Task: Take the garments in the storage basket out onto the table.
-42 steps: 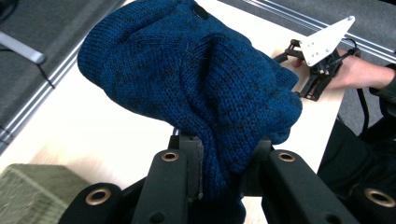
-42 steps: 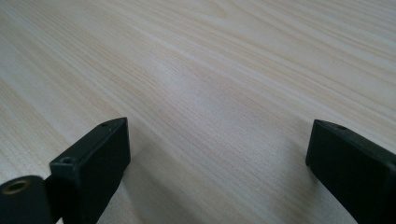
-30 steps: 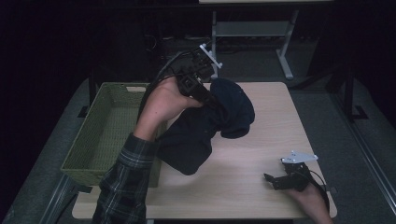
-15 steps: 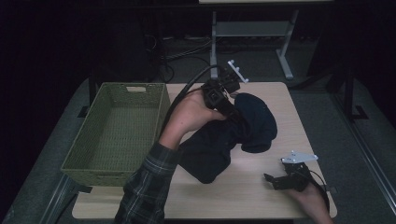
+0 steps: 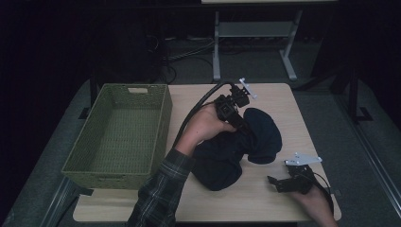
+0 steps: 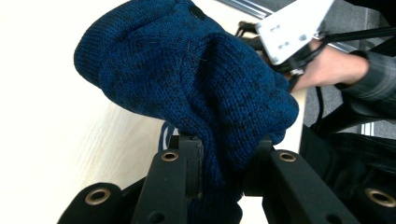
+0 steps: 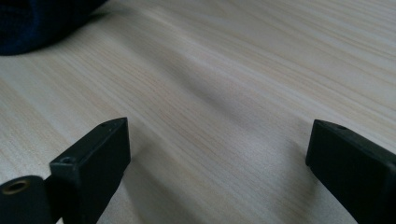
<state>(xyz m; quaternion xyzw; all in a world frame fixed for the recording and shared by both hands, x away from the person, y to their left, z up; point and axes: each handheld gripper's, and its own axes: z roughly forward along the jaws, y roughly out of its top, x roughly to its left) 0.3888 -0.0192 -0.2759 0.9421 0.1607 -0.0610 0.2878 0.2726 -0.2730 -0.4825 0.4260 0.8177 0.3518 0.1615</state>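
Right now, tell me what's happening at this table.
A person works with a hand-held gripper in each hand. The left hand-held gripper is clamped on a dark blue knitted garment, which lies bunched on the wooden table near its middle. The right hand-held gripper rests low over bare tabletop at the near right, jaws wide apart and holding nothing. A green woven basket stands on the left side of the table with nothing in it; the garment has not gone in.
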